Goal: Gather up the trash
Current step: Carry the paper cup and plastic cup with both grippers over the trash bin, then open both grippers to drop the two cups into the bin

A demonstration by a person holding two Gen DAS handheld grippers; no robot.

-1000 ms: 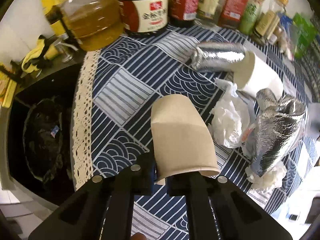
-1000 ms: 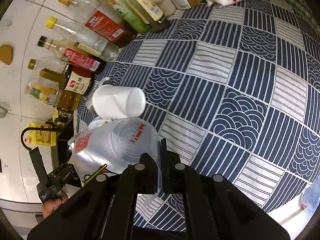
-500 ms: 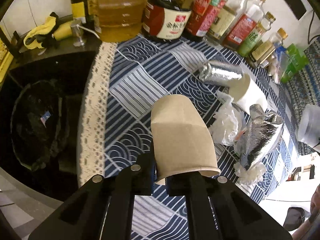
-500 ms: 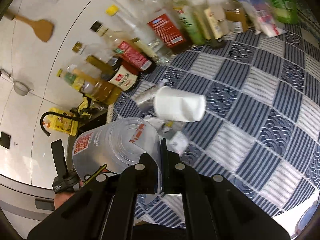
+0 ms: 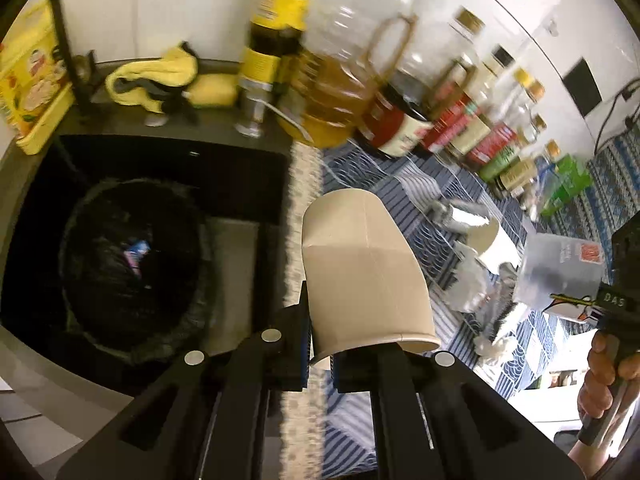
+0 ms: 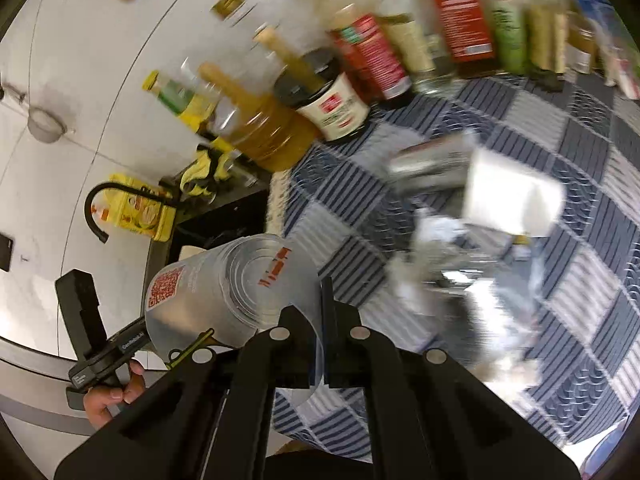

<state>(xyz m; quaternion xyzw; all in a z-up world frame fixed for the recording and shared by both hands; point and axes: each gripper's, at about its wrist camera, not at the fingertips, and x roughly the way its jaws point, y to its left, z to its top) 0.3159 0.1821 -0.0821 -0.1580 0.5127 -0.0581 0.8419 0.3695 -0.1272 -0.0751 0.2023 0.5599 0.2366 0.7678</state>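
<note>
While the left gripper [image 5: 320, 354] pinches the rim wall of a brown paper cup [image 5: 362, 276], its jaws are almost fully together, one pad inside the mouth and one outside, and the cup's closed base points away toward twelve o'clock. At nine o'clock from that cup in the left wrist view, a bin lined with a black bag [image 5: 128, 272] sits in a dark recess, its mouth open and unobstructed. The cup hangs over the lace hem of the blue patterned tablecloth [image 5: 400, 188], right at the table edge.

Clamped tight in the same way, the right gripper [image 6: 322, 364] holds a clear plastic cup [image 6: 232, 292] by its rim; the cup tilts toward ten o'clock, printed with a red code square. Seen from the left wrist, it hangs at three o'clock, just clear of the table.

On the cloth lie a white paper cup [image 6: 512, 196] on its side, a silver foil wrapper [image 6: 432, 164] touching it, and crumpled tissue [image 6: 436, 232] just beside both. Bottles [image 6: 360, 56] crowd the far edge from eleven to one o'clock.
</note>
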